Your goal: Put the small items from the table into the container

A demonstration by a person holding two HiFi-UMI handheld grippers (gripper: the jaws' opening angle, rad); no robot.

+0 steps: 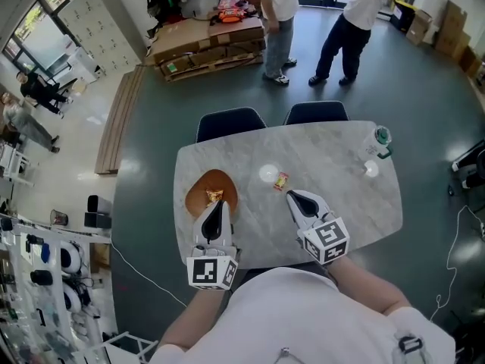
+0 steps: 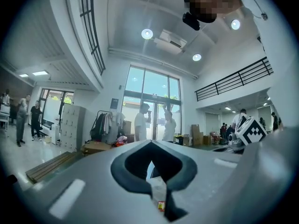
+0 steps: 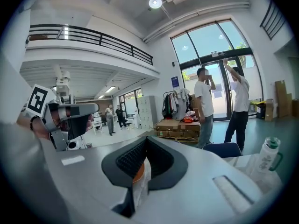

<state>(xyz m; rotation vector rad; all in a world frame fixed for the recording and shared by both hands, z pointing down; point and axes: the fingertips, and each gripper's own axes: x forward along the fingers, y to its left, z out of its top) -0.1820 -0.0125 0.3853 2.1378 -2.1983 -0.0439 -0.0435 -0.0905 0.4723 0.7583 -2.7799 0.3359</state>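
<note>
A brown bowl (image 1: 204, 196) sits on the marble table (image 1: 333, 203) at the left, with a small wrapped item (image 1: 214, 196) inside. My left gripper (image 1: 218, 205) is shut and empty, its tip over the bowl's near rim. A small red and yellow wrapped candy (image 1: 281, 180) lies mid-table beside a white round piece (image 1: 268, 174). My right gripper (image 1: 289, 195) is shut and empty, its tip just short of the candy. In the left gripper view the candy (image 2: 160, 205) shows through the slit below the jaws. The bowl (image 3: 137, 171) shows through the slit in the right gripper view.
A clear bottle with a green cap (image 1: 380, 143) and a small white object (image 1: 370, 168) stand at the table's far right. Two dark chairs (image 1: 231, 122) are tucked in at the far side. Two people (image 1: 352, 21) stand beyond them near stacked cardboard (image 1: 204, 44).
</note>
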